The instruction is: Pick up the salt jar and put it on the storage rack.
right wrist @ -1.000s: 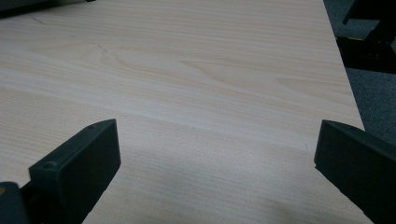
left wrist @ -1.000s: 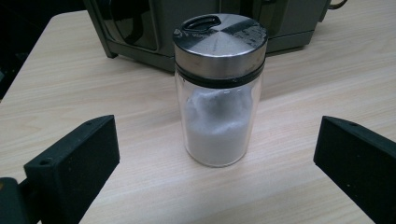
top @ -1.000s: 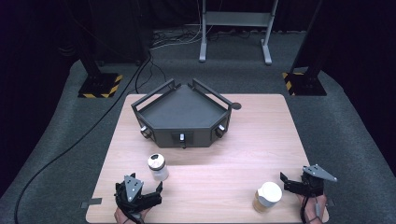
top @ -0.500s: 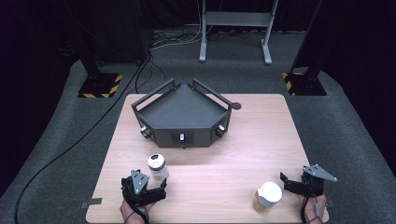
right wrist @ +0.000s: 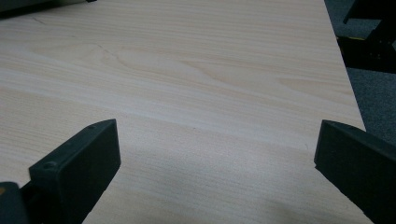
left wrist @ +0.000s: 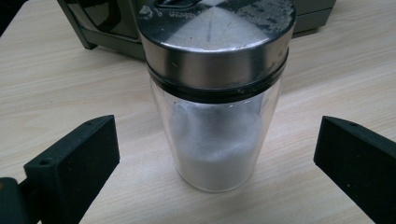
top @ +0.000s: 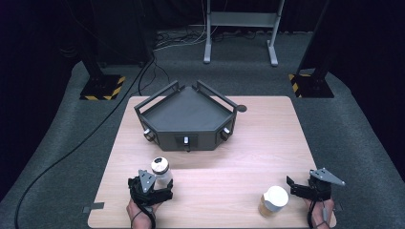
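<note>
Jaws of the left gripper (left wrist: 215,154) stand wide apart on either side of the glass jar (left wrist: 215,102), touching neither wall. It stands upright on the desk (top: 229,157), steel lid on, white powder inside, near the dark tray (top: 186,119). Right gripper (right wrist: 215,154), likewise spread, holds nothing, beside a white-lidded cup (top: 273,200).

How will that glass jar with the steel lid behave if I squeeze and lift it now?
The jar looks rigid, and its smooth clear wall may slip between the pads of the open left gripper. It is tall, with a heavy-looking lid and little white powder, so it could tip if nudged high.
</note>
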### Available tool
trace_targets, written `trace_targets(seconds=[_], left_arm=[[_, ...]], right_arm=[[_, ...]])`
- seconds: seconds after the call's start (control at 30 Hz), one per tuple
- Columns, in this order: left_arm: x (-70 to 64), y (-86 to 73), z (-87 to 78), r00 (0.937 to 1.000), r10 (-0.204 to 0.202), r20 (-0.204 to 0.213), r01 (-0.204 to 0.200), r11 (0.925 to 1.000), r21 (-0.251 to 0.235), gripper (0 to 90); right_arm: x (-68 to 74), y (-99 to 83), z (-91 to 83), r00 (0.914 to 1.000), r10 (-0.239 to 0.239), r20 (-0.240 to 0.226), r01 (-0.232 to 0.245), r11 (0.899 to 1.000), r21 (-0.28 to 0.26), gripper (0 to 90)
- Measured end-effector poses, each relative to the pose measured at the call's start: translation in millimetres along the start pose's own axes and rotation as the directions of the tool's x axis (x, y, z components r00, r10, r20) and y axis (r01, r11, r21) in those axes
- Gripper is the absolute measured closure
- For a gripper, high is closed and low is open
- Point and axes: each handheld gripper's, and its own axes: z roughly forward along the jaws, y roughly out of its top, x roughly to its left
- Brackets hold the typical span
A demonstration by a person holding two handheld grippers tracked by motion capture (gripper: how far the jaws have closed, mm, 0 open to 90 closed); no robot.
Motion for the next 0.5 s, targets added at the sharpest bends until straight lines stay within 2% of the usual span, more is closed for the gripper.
trace_targets(seconds=[0.5], left_arm=[[-2.0,7.7,16.4,0.9999,0.015,-0.004,-0.015,0.9996,0.023,0.2]], right_arm=[[-0.1,0.1,0.1,1.0,0.001,-0.001,-0.001,1.0,0.001,0.0]])
